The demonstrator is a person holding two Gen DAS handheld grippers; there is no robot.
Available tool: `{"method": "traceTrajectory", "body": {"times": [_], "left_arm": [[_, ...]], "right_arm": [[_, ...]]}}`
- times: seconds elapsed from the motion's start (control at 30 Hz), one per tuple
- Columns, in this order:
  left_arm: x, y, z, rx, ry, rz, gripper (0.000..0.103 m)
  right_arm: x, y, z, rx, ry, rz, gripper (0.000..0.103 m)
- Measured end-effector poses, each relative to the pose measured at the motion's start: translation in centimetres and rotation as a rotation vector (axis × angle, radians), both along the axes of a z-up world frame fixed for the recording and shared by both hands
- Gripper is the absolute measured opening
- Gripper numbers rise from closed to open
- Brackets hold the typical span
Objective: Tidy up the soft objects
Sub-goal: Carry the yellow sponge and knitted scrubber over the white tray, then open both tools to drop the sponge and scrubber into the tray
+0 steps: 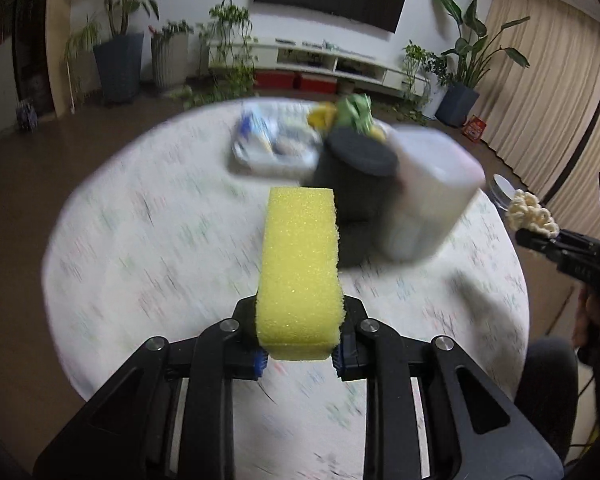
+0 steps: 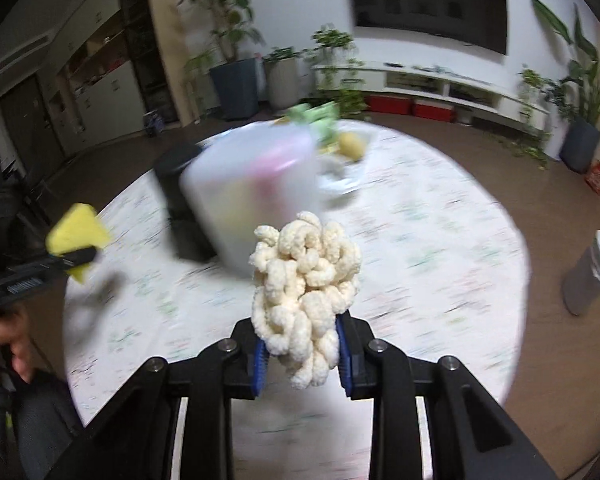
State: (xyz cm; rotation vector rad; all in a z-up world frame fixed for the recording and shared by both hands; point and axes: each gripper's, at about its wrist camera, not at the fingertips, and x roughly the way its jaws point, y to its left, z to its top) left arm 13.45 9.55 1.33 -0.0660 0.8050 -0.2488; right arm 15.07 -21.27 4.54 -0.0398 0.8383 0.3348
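**Both grippers loaded above the round table**

Left wrist view: the left gripper [image 1: 300, 354] clamps a yellow sponge [image 1: 300, 268] that stands up between its fingers. Ahead sit a black container [image 1: 352, 184] and a white container [image 1: 424, 196], side by side and blurred.

Right wrist view: the right gripper [image 2: 302, 356] pinches a cream chenille bundle [image 2: 306, 292] between its blue pads [image 2: 260, 364]. The white container sits just beyond the fingertips on the table [image 2: 420, 240].
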Motion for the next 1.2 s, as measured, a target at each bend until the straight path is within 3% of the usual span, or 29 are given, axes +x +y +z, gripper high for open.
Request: {"method": "traceTrajectory", "body": {"times": [0.17,0.3,0.5,0.7,0.93,1.2], "left_arm": [[5.4,0.4,4.2,0.083,-0.061,-0.034,0.021],[11.5,0.2,5.4,0.115,-0.053,-0.073,0.021],[20.2,-1.0,4.1,0.136,0.003,-0.134,0.022],[26.8,-3.3,0.0,0.176,0.079,-0.198,0.022],[30.1,-4.5,-4.8,0.187,0.164,-0.207,0.023],[30.1,-4.2,-4.9,0.128,0.195,-0.195,0.023]], "right_arm": [[6.3,-1.3,2.7,-0.061,-0.034,0.039,0.03],[12.0,-1.2,3.2,-0.031,-0.002,0.095,0.03],[20.8,2.3,0.3,-0.098,0.079,0.198,0.03],[24.3,5.3,-3.5,-0.144,0.157,0.341,0.03],[26.3,6.2,-6.4,-0.2,0.221,0.416,0.032],[27.4,6.4,-8.0,-0.237,0.231,0.429,0.032]]}}
